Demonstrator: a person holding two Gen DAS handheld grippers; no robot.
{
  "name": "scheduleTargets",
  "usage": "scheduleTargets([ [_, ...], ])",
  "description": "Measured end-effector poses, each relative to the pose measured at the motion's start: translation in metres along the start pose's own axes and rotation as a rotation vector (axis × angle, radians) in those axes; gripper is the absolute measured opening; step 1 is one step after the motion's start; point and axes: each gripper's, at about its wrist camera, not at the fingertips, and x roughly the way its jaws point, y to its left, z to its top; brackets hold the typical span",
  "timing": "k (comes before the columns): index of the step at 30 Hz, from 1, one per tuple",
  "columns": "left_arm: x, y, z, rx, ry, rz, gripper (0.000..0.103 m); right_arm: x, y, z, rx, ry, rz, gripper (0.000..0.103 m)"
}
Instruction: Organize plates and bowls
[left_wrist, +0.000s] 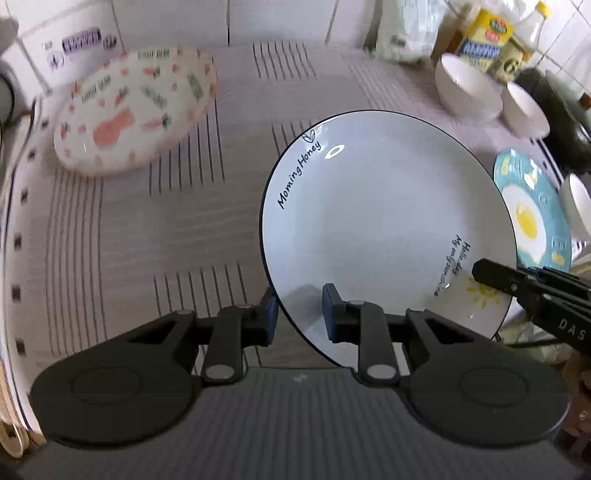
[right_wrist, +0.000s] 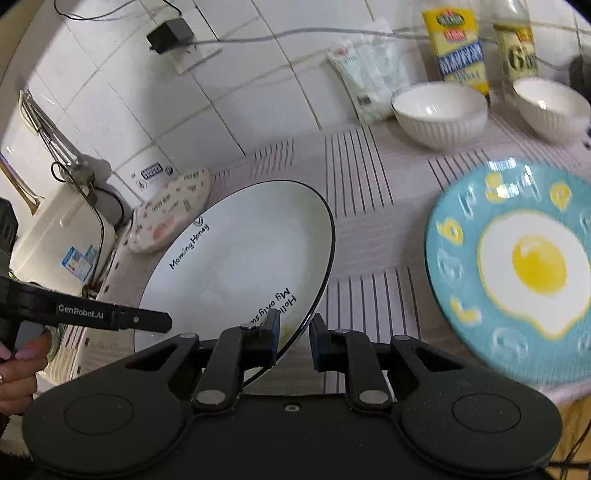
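A white plate (left_wrist: 384, 221) with a black rim and "Morning Honey" lettering is held tilted above the table. My left gripper (left_wrist: 300, 314) straddles its near-left rim, one finger on each side. My right gripper (right_wrist: 293, 338) straddles the opposite rim of the same plate (right_wrist: 240, 266), and it also shows in the left wrist view (left_wrist: 517, 284). A pink-patterned plate (left_wrist: 136, 107) lies at the far left. A blue fried-egg plate (right_wrist: 517, 266) lies to the right. Two white ribbed bowls (right_wrist: 439, 110) (right_wrist: 550, 103) stand at the back right.
A striped cloth (left_wrist: 147, 229) covers the table. Sauce bottles (right_wrist: 458, 44) and a white bag (right_wrist: 369, 77) stand against the tiled wall. A white appliance (right_wrist: 55, 236) and a wall plug (right_wrist: 170, 33) are at the left. A third white bowl (left_wrist: 576, 203) peeks in at the right edge.
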Motion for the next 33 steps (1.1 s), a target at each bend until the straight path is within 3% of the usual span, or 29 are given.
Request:
scheduleTargets([
  [9, 0.007, 0.002, 0.061, 0.039, -0.031, 0.018, 0.023, 0.029, -0.005, 0.057, -0.048, -0.031, -0.012, 0.021],
  [15, 0.037, 0.004, 0.098, 0.055, 0.049, 0.034, 0.024, 0.062, -0.018, 0.074, 0.018, -0.010, -0.044, 0.022],
  [21, 0.060, 0.010, 0.113, 0.075, 0.078, 0.060, 0.024, 0.086, -0.025, 0.078, 0.027, 0.012, -0.060, 0.022],
  [33, 0.087, 0.016, 0.120, -0.010, 0.093, 0.065, 0.026, 0.111, -0.031, 0.090, -0.034, 0.042, -0.122, 0.026],
])
